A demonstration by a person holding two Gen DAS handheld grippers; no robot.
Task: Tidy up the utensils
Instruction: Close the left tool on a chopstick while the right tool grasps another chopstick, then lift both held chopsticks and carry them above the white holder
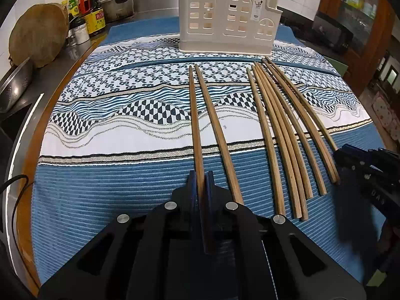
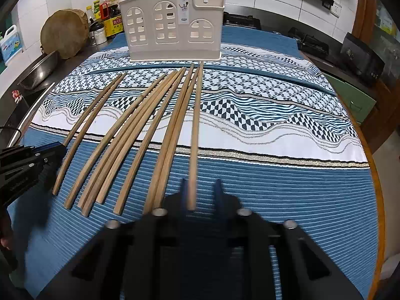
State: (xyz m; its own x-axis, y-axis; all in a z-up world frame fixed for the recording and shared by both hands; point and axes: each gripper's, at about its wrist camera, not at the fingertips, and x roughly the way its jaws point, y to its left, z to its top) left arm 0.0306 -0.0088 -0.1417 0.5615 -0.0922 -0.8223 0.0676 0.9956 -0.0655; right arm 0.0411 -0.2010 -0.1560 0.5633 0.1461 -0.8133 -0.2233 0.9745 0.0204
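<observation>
While the left gripper (image 1: 200,182) pinches the leftmost chopstick (image 1: 193,115), the other chopsticks (image 1: 280,135) lie loose on the cloth (image 1: 100,175); the right gripper (image 2: 201,190), jaws apart, straddles one. The holder (image 1: 225,17) looks empty, so nearly everything remains.

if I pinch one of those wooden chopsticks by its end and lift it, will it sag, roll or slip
The chopstick in the left gripper looks rigid wood, so it probably won't sag. Held at one end, it may pivot downward. Its thick end looks squared, so rolling on the ribbed cloth seems unlikely.
</observation>
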